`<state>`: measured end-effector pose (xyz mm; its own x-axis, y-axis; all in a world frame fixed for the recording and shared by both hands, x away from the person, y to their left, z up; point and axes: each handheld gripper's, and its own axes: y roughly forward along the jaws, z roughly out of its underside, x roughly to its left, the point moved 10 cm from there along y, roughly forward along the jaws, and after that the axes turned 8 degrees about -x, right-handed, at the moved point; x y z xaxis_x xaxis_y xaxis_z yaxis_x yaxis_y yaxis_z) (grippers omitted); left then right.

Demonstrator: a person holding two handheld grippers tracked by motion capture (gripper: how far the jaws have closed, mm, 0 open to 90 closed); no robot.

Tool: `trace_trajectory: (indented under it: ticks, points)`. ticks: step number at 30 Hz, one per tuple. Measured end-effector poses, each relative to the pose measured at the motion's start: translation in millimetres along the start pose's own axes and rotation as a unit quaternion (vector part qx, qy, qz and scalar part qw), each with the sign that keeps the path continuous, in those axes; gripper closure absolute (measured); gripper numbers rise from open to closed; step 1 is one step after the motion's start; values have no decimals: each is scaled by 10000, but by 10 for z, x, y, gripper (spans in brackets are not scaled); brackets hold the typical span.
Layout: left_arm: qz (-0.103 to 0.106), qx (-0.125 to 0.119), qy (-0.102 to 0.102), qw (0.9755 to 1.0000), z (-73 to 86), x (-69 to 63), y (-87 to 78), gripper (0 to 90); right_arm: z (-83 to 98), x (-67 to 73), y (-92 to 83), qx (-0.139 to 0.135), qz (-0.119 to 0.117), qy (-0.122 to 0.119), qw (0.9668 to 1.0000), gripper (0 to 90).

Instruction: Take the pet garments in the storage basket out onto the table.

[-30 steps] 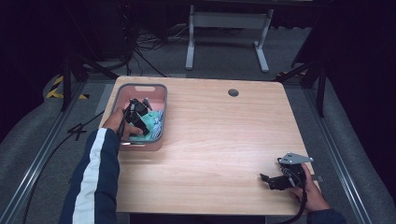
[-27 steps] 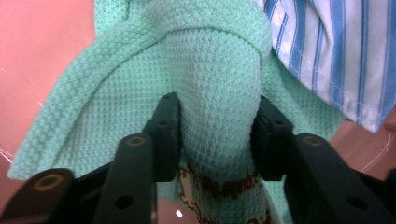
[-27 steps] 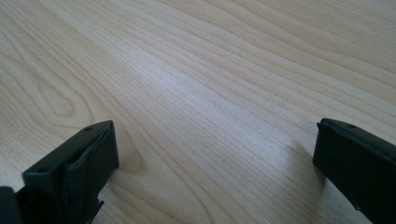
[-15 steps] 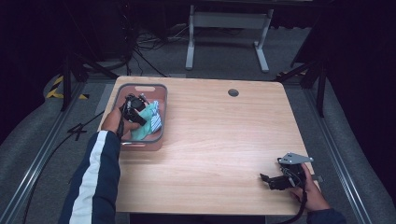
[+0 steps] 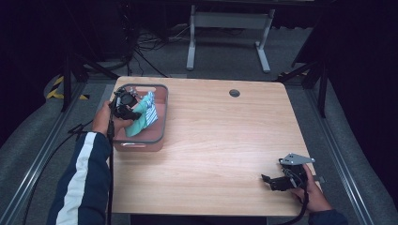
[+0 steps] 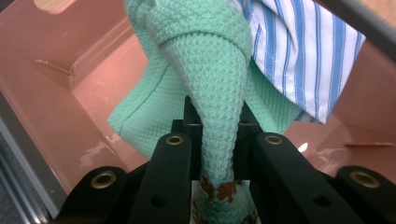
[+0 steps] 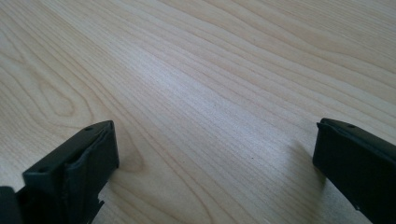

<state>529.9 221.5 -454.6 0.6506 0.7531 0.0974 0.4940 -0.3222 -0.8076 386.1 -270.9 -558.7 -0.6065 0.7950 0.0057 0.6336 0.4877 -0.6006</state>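
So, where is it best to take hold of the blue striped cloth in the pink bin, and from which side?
Probably the raised fold of the blue striped cloth, taken from above. It stands higher than the rim of the pink bin, and the bin walls block a sideways approach. The left hand-held gripper is shut on the green cloth lying against it, so the open right hand-held gripper seems the freer choice.
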Motion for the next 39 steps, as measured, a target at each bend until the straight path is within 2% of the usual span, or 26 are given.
trace_trajectory:
  ticks: [4, 6, 7, 8, 9, 10, 12, 16, 18, 23, 33, 39]
  points:
    - [-86, -212, 128, 9997, -86, -19, -120, 811, 0, 0, 0, 0, 1, 1, 10000, 4]
    - [-36, -271, 181, 9995, -122, -57, -176, 812, 0, 0, 0, 0, 0, 0, 10000, 4]
    - [-45, -342, 275, 9990, -156, -95, -204, 812, 0, 0, 0, 0, 0, 2, 10000, 4]
    - [-62, -305, 401, 9987, -174, -127, -234, 813, 0, 0, -1, -1, 1, -1, 10000, 4]
    - [-62, -305, 401, 9987, -174, -127, -234, 813, 0, 0, -1, -1, 1, -1, 10000, 4]
    - [-15, -420, 469, 9980, -225, -193, -296, 814, 1, 4, -3, -8, -4, 10, 10000, 4]
    - [-5, -522, 510, 9973, -263, -241, -336, 814, 2, 5, -5, -11, -9, 8, 10000, 4]
    - [-77, -526, 781, 9955, -297, -352, -396, 813, 2, 4, -5, -11, -8, 8, 10000, 4]
    - [-75, -553, 830, 9950, -309, -375, -419, 813, 3, 5, -5, -9, -8, 9, 10000, 4]
    - [2, -793, 910, 9927, -369, -495, -501, 814, 2, 5, -5, -11, -9, 9, 10000, 4]
    - [136, -918, 1287, 9873, -501, -767, -596, 813, 2, 5, -5, -11, -9, 10, 10000, 4]
    - [219, -962, 1414, 9850, -575, -934, -601, 814, 2, 5, -5, -10, -9, 9, 10000, 4]
